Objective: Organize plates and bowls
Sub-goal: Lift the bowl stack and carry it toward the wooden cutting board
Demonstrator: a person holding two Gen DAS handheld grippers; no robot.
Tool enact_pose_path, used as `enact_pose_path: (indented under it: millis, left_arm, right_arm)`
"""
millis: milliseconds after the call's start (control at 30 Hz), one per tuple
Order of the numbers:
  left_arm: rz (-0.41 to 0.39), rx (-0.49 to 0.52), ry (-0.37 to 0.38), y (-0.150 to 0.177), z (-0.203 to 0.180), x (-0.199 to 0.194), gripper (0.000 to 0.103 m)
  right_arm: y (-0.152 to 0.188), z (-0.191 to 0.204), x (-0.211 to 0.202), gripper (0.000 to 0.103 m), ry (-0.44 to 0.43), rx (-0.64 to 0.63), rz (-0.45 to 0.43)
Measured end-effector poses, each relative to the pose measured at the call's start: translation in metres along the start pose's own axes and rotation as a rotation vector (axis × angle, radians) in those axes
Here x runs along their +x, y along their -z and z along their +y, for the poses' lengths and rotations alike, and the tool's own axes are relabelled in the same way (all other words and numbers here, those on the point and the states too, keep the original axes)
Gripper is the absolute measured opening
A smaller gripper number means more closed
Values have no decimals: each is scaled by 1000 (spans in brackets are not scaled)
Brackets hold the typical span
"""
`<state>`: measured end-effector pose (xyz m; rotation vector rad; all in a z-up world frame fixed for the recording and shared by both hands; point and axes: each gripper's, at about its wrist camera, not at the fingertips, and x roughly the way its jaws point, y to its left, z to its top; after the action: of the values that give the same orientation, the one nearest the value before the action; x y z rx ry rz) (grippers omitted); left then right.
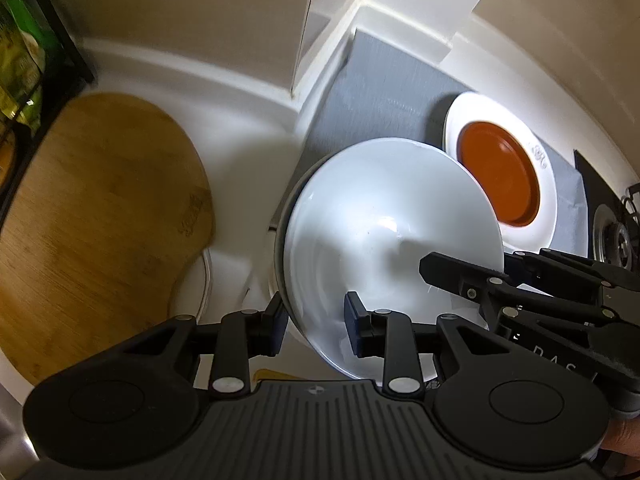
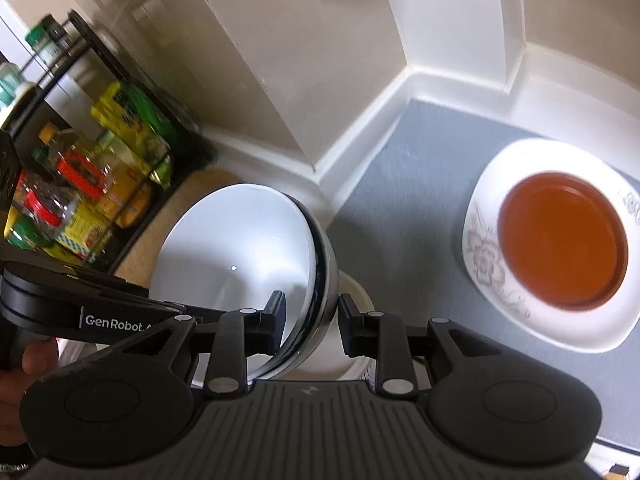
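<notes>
Left wrist view: my left claw is clamped narrow on the rim of the white bowl, one finger outside the wall, one inside. The bowl hangs tilted just ahead of me, off the surface. My right claw comes in from the right and bites the same bowl's far rim. Beyond it, further right, the orange plate sits in a white floral plate on the grey mat. A wooden cutting board lies off to my left.

Right wrist view: my right claw is pinched narrow on the bowl rim, which shows a dark band; there may be two bowls nested, hard to tell. The floral plate with the orange plate is ahead and right on the mat.

I reckon I'm mid-carry. Next move probably needs both claws level, lowering it onto that stack before letting go.
</notes>
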<state>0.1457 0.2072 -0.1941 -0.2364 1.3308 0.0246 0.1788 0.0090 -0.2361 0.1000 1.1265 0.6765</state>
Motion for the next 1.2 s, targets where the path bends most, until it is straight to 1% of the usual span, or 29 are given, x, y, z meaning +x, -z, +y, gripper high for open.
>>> enact_pose_path:
  millis: [233,400,467,633,667,767,800,933,1033,1067,1133,1200]
  left_arm:
    - [57,-3,26,7,7,28,33]
    - [85,-22,34,9,11,41,32]
    - [86,-25,28,9,11,44,32]
    - [85,-28,20,5,12,49,32]
    - [79,-24,15,5,11,49,30]
    - [61,-17,13,4,9,49,30]
    - [60,-14,9,4,9,49,30]
    - [60,-21,13,2,10,51,30]
    - [69,-37,39,0,15,51,30]
    - [77,-45,50,-1,17,50,30]
    - [83,-48,65,-3,21,49,30]
    - [66,-32,72,-5,23,46,30]
  right_arm:
    - [12,-4,22,30,30,15,68]
    - [18,-7,34,30,35,19,88]
    - [20,-7,38,30,39,18,92]
    - [19,-4,43,32,67,-47,89]
    - [18,-3,43,33,78,-66,85]
    - [18,2,44,33,104,-145,79]
    - [18,2,43,33,106,-153,78]
    - [17,-4,42,33,89,-118,76]
    - [17,-9,35,33,67,-84,63]
    - [16,-10,33,32,61,-87,54]
    - [14,-9,29,22,70,-117,47]
    - [11,-11,28,19,63,-126,34]
